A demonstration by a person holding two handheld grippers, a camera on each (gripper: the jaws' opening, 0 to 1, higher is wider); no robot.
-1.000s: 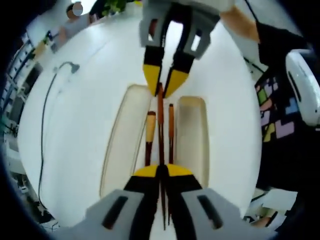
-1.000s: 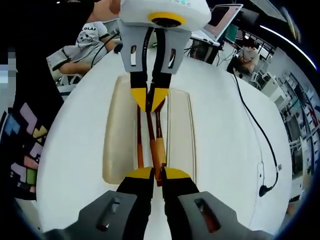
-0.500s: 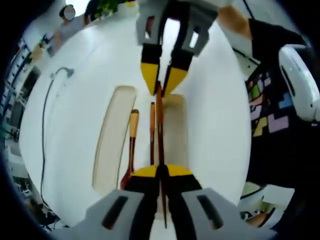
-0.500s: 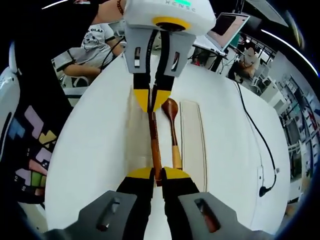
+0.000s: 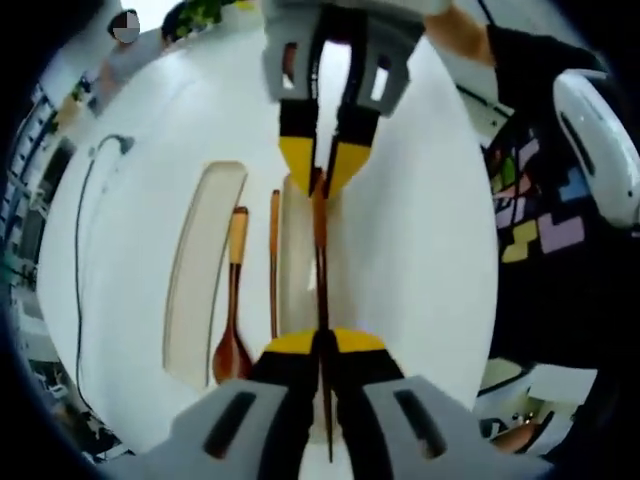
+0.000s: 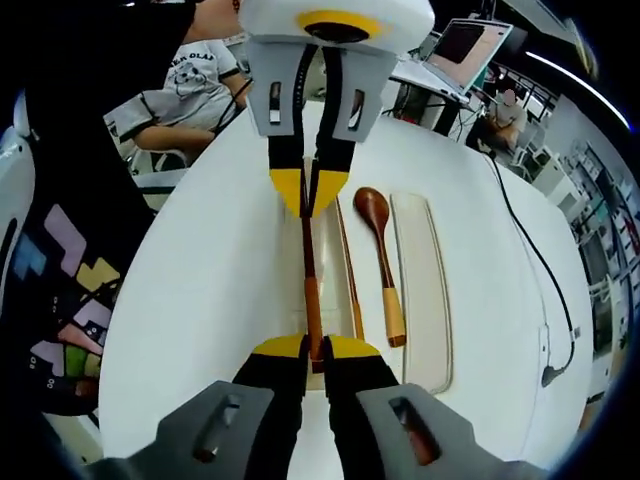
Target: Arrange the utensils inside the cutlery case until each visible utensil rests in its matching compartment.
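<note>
Left gripper (image 5: 322, 340) and right gripper (image 6: 310, 348) each clenched on one end of a single chopstick (image 5: 321, 255), held level between them over the cutlery case (image 5: 200, 250). Judging by look: thin stiff wood, light, slick, prone to roll, so end grips suit it. Both jaw pairs face each other, 6 to 12 o'clock. Second chopstick (image 6: 347, 260) and spoon (image 6: 381, 255) lie in the case at 3 o'clock in right gripper view
</note>
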